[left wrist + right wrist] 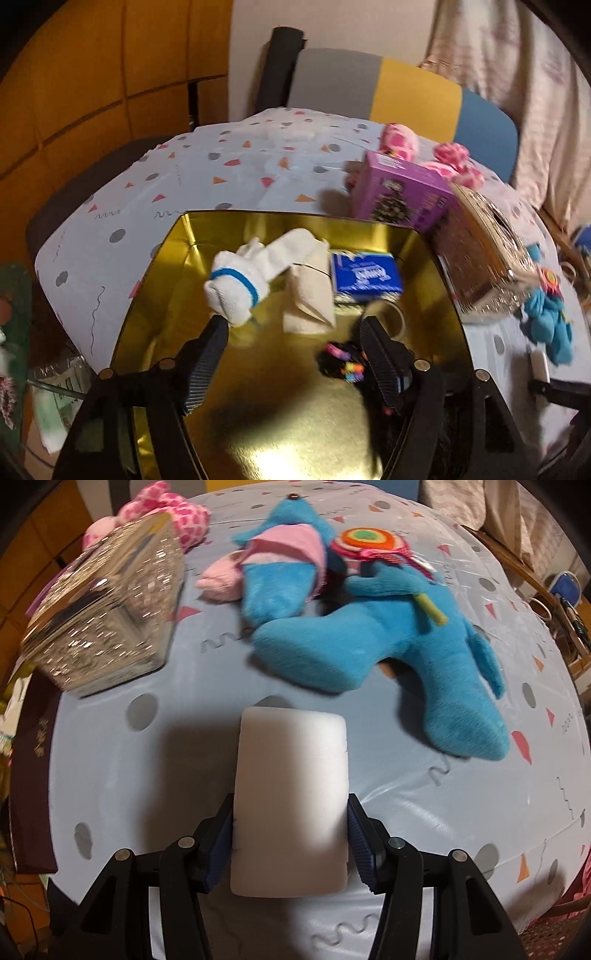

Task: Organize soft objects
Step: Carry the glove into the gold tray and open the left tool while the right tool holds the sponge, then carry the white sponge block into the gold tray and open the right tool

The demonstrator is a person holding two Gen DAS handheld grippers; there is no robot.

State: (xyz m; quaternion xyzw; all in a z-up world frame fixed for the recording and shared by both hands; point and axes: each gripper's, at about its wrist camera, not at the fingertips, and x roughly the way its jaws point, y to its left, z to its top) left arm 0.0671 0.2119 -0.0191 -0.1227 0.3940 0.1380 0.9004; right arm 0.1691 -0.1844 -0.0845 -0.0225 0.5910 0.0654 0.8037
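In the left wrist view, my left gripper (293, 326) is open above a gold tin box (166, 258). A white sock with blue stripes (243, 273) is just beyond the left fingertip, apart from the fingers, inside the box. The box also holds a beige folded cloth (310, 299), a blue tissue pack (365, 277), a tape roll (391, 317) and a black item with coloured beads (340, 363). In the right wrist view, my right gripper (290, 808) is shut on a white sponge block (291, 797) above the table. A blue plush toy (369, 627) lies beyond it.
A purple box (399, 192) and a glittery silver box (484, 258) (110, 620) stand by the tin's far right side. A pink plush (402, 140) (166, 513) lies behind them. The table has a patterned light blue cloth (147, 775). A chair (369, 85) stands behind the table.
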